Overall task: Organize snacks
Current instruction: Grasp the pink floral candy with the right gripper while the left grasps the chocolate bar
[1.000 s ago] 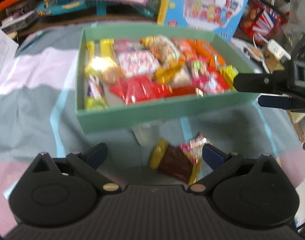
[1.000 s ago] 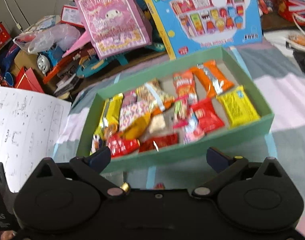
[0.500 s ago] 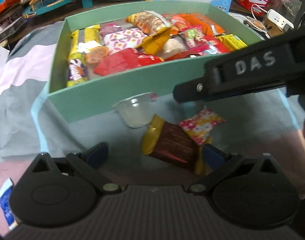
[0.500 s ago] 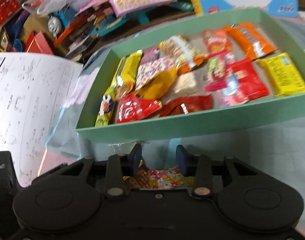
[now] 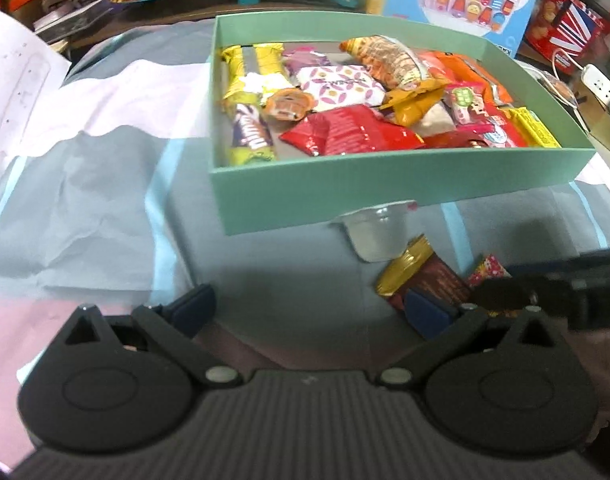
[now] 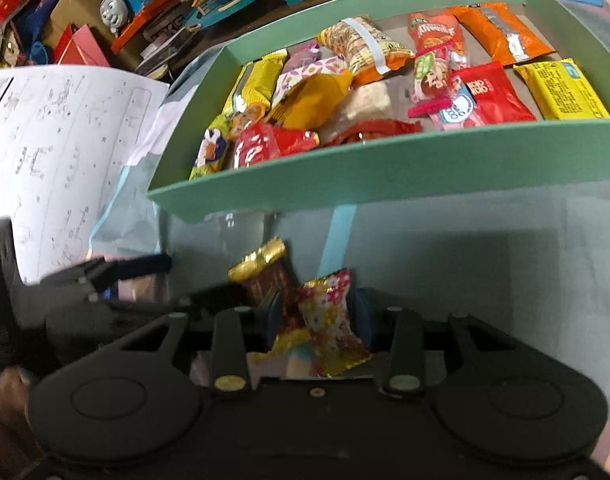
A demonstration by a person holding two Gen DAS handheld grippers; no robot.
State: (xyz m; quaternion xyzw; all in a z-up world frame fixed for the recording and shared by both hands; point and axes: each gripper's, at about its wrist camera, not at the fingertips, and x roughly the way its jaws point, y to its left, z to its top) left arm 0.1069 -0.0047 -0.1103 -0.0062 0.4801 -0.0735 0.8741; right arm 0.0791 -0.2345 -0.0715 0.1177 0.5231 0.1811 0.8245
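Jaws spread wide on the left gripper (image 5: 309,308), with nothing between them, hovering over the grey-and-pink cloth (image 5: 105,216) that covers the bench; in this left wrist view the green box (image 5: 385,188) sits just ahead, already crowded with snack packets, and against its near wall stands a small clear cup (image 5: 379,236). Just beside the cup lie a brown-and-gold bar (image 5: 429,276) and a floral packet (image 5: 487,270), both partly hidden by the right gripper (image 5: 517,292) reaching in from the side. From the right wrist view, the right gripper (image 6: 317,316) has just been closing its jaws, and they now stand narrow around the floral packet (image 6: 331,308) and the lower end of the brown-and-gold bar (image 6: 271,276) (whether the pads actually press on either wrapper I cannot tell, since the motion blur hides the contact). By my reading the sorting is nearly finished: most snacks are in the green box (image 6: 385,168), and only these two wrappers and the cup remain outside it. Round about, a printed sheet (image 6: 57,140) lies to the side, and beyond the box the room is cluttered with toys, including a blue toy train (image 6: 117,4), and colourful cartons.
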